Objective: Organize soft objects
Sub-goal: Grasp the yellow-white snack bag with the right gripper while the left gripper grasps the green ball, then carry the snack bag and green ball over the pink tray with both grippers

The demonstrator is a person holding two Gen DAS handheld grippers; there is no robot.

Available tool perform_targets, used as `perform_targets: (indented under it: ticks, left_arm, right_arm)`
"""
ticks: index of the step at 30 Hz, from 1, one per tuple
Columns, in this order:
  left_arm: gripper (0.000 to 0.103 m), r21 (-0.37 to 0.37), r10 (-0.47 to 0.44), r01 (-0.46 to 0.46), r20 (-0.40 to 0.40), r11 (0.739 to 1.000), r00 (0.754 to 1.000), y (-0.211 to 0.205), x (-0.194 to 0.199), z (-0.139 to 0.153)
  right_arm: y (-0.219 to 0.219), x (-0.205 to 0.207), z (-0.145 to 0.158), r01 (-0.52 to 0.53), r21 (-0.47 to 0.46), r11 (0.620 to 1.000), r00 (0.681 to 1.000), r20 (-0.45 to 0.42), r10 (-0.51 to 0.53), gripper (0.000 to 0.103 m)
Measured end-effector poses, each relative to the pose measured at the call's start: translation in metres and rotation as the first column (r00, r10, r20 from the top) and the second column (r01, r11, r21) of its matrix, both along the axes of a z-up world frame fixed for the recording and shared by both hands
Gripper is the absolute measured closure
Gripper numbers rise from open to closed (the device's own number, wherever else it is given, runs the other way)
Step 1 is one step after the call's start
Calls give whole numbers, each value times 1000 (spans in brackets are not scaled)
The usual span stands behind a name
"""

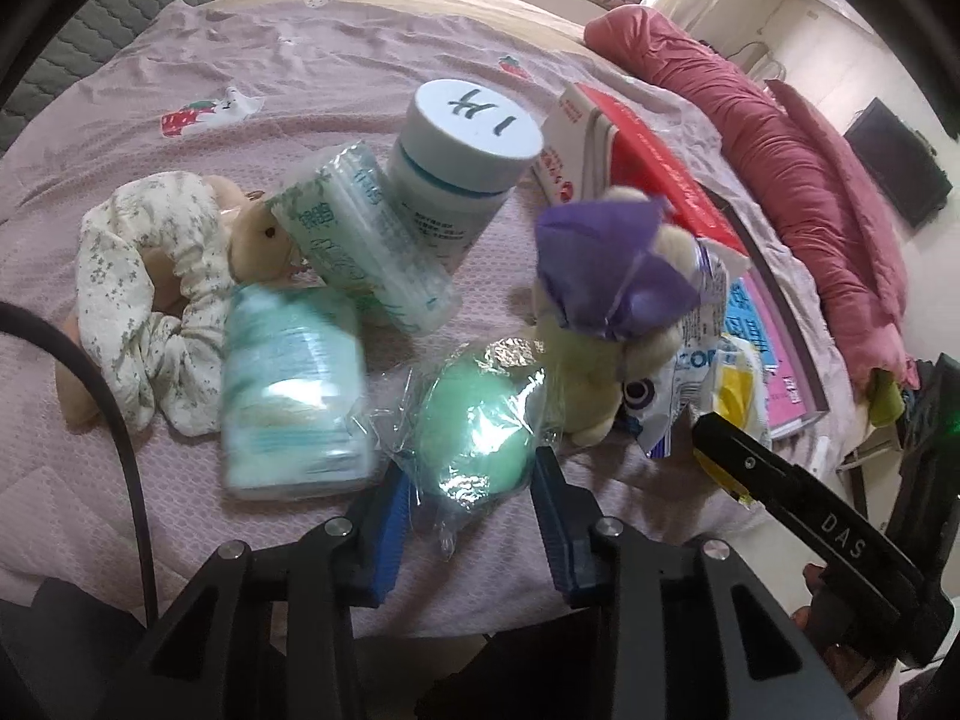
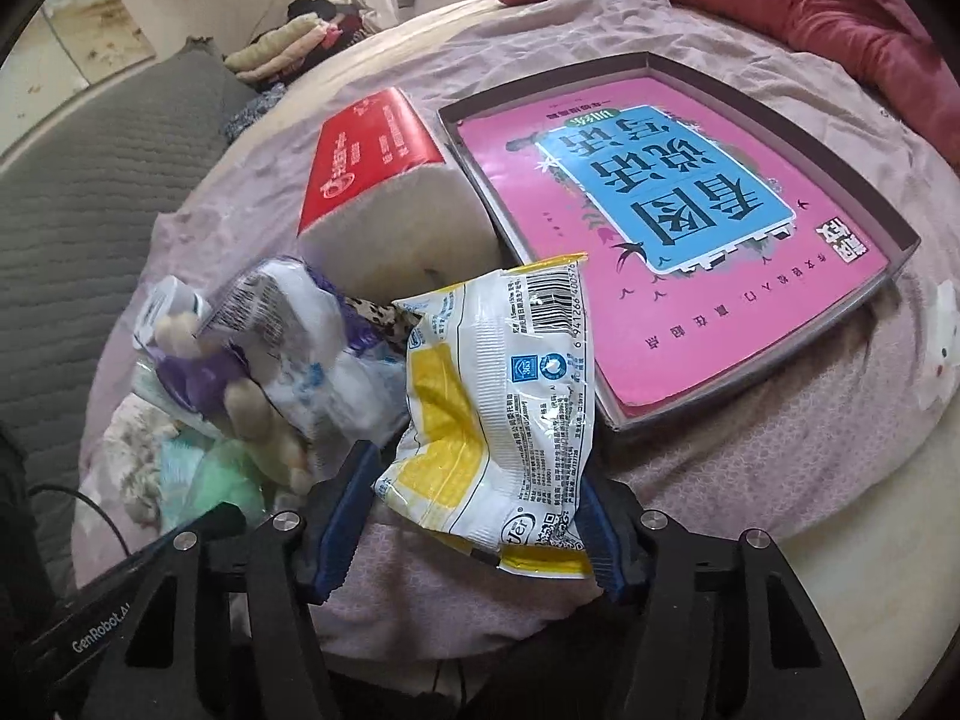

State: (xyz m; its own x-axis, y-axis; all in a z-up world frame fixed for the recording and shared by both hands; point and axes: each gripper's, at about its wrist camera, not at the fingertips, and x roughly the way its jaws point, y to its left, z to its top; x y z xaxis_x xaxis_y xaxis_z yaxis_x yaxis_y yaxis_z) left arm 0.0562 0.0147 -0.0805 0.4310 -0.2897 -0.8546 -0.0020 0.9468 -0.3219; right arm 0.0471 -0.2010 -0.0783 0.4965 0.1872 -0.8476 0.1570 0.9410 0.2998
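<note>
My left gripper [image 1: 471, 480] is shut on a green sponge in clear wrap [image 1: 474, 414], its blue pads against both sides. My right gripper [image 2: 474, 516] is shut on a yellow-and-white snack bag [image 2: 492, 402]; the bag also shows in the left wrist view [image 1: 735, 396]. A plush toy in a purple scarf [image 1: 606, 312] stands just right of the sponge, and shows in the right wrist view [image 2: 228, 372]. A floral-dressed plush rabbit [image 1: 162, 288], a pale blue tissue pack [image 1: 294, 384] and a green-printed wrapped roll [image 1: 366, 240] lie to the left.
A white jar with a marked lid [image 1: 462, 162] stands behind the roll. A red tissue pack [image 2: 384, 174] and a grey tray [image 2: 900, 264] holding a pink book [image 2: 690, 252] lie on the pink bedsheet [image 1: 300, 72]. A red duvet [image 1: 780, 138] lies along the right.
</note>
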Motion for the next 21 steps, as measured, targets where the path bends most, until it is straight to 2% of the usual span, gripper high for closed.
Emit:
perform_targets:
  ticks: [3, 8, 11, 16, 21]
  left_arm:
    - [64, -12, -9, 9, 12, 1000, 1000, -1, -2, 3]
    - [64, -9, -19, 19, 21, 1000, 1000, -2, -7, 6]
    - [64, -12, -16, 17, 21, 1000, 1000, 0, -9, 7]
    - [64, -40, -7, 9, 42, 999, 999, 7, -12, 13]
    - [64, -45, -4, 7, 65, 999, 998, 8, -15, 20]
  right_arm:
    - [-1, 6, -8, -6, 56, 998, 1000, -23, 7, 39]
    - [0, 20, -23, -15, 58, 998, 998, -66, 19, 41]
    - [-3, 17, -18, -26, 63, 998, 999, -44, 28, 46]
    - [-21, 3, 0, 5, 130, 991, 1000, 27, -9, 46]
    - [-36, -10, 9, 25, 183, 983, 998, 49, -34, 46]
